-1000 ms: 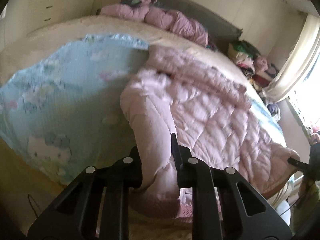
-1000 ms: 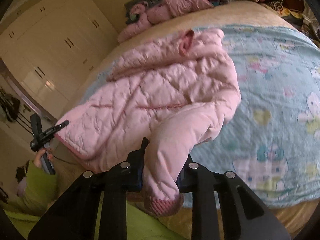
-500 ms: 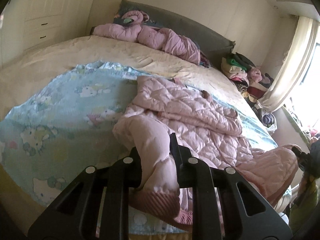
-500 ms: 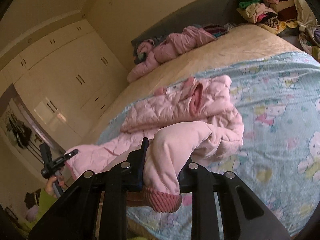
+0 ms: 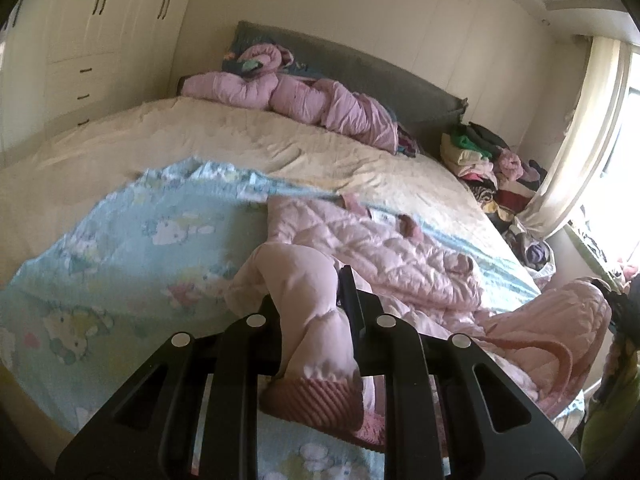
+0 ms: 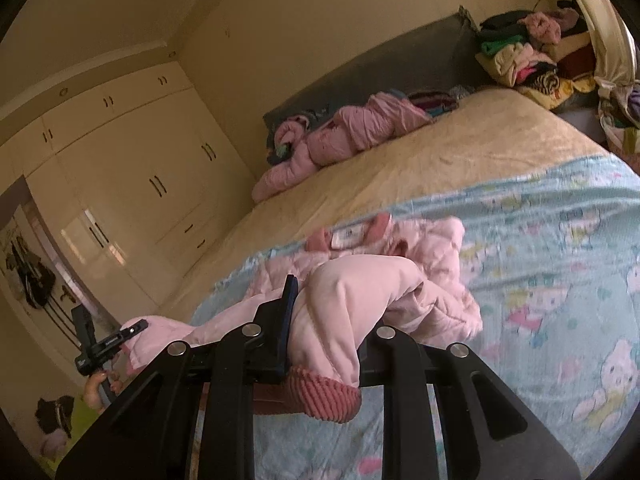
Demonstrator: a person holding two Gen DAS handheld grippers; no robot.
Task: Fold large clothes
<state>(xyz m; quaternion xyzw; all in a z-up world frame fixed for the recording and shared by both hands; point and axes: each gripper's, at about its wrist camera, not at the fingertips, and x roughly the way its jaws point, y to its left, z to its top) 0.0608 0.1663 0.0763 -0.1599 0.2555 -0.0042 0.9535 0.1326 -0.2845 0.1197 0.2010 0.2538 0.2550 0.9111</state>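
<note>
A pink quilted jacket (image 5: 384,252) lies on a blue cartoon-print blanket (image 5: 132,240) on the bed. My left gripper (image 5: 310,304) is shut on one pink sleeve (image 5: 304,300), whose ribbed cuff (image 5: 316,396) hangs below the fingers. In the right wrist view my right gripper (image 6: 326,312) is shut on the other sleeve (image 6: 352,292), its darker cuff (image 6: 320,396) dangling under the fingers. The jacket body (image 6: 432,252) bunches behind it. My left gripper (image 6: 106,344) also shows at the left of that view, with a hand (image 6: 96,390) on its handle.
A second pink garment (image 5: 296,98) is piled against the grey headboard (image 5: 360,64). Stacked clothes (image 5: 488,160) sit beside the bed near the curtain (image 5: 580,136). Cream wardrobes (image 6: 132,168) line the wall. A beige sheet (image 5: 200,140) covers the far half of the bed.
Both grippers have risen with the sleeves held, lifting them off the bed. The jacket body has drawn together and bunched, and both views now point more level toward the headboard.
</note>
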